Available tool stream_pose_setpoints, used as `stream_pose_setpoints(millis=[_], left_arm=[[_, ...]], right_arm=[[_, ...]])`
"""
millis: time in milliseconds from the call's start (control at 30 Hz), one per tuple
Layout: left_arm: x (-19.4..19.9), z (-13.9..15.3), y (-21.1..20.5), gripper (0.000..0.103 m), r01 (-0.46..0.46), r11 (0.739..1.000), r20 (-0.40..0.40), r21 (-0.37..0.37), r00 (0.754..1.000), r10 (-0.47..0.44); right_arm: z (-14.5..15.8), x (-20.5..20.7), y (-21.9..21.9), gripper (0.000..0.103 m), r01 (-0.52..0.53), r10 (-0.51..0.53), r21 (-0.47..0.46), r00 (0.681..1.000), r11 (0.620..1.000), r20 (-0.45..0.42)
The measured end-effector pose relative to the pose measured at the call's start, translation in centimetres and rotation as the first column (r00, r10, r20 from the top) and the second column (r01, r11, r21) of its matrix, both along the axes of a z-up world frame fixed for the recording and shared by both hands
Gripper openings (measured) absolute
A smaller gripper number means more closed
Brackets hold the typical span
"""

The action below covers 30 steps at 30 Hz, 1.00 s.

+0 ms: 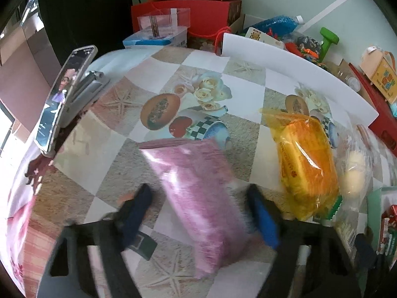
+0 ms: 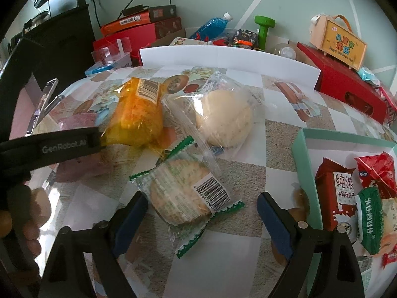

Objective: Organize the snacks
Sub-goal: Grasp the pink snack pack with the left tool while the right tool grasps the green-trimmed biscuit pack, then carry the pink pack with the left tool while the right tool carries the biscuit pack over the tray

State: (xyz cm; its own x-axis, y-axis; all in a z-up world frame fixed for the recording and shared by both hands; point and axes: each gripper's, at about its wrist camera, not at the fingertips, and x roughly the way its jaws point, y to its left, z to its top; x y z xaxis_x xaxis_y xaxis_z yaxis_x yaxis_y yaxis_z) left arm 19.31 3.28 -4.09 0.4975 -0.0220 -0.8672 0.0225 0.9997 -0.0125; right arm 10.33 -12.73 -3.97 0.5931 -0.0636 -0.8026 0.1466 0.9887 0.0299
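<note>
A pink snack packet (image 1: 198, 188) lies slanted on the patterned tablecloth (image 1: 119, 134), blurred. My left gripper (image 1: 198, 188) straddles it: the right finger is at its edge, a strip of cloth shows beside the left finger (image 1: 139, 208), so it is open. My right gripper (image 2: 202, 198) is open around a round cracker packet (image 2: 183, 193) with green crimped ends. An orange packet (image 2: 139, 114) and a bun in clear wrap (image 2: 223, 119) lie beyond it. A teal box (image 2: 305, 164) at the right holds several snacks, among them a red biscuit packet (image 2: 340, 193).
A white foam board (image 2: 223, 57) stands along the table's far edge, with red boxes (image 2: 347, 84), a green dumbbell (image 2: 263, 29) and toys behind it. A phone on a stand (image 1: 67, 94) sits at the left edge. A hand (image 2: 22, 218) holds the left gripper's black body (image 2: 49, 146).
</note>
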Motion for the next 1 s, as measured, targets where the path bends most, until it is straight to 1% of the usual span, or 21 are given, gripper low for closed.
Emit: stream_pose_setpoints(millis=[33,100,133,233,333,600,900,1000], left_arm=[[-0.1,0.1,0.0,0.058,0.005,1.000,0.003,0.007,1.000,-0.005],[-0.3,0.3,0.0,0.051,0.017,1.000,0.003,0.007,1.000,-0.017],[-0.3,0.3,0.0,0.050,0.023,1.000,0.001,0.003,1.000,-0.023],[-0.9,0.4,0.0,0.046,0.038,0.999,-0.004,-0.003,0.999,-0.038],[-1.7,0.4,-0.1,0.046,0.050,0.999,-0.012,-0.002,0.999,-0.050],[-4.7,0.3,0.1,0.046,0.080,0.997,-0.021,0.013,0.997,-0.080],[-7.0,0.3,0.4,0.046,0.111,0.994,-0.028,0.005,0.993,-0.111],[-7.2,0.4,0.5,0.046,0.112,0.994,-0.027,-0.001,0.993,-0.112]], right_arm=[[0.0,0.0,0.0,0.090,-0.002,0.002,0.000,1.000,1.000,0.001],[0.1,0.0,0.1,0.085,-0.010,0.010,-0.002,1.000,1.000,0.005],[0.1,0.0,0.2,0.084,-0.014,0.014,-0.006,1.000,1.000,0.005],[0.2,-0.1,0.5,0.076,-0.027,0.027,-0.013,1.000,1.000,0.013],[0.3,-0.1,0.7,0.071,-0.032,0.032,-0.013,0.999,0.999,0.016],[0.4,-0.8,0.9,0.065,-0.039,0.039,-0.028,0.999,0.999,0.016],[0.9,-2.3,1.3,0.063,-0.046,0.047,-0.050,0.999,0.998,0.018],[1.4,-2.7,1.5,0.063,-0.049,0.051,-0.052,0.998,0.997,0.030]])
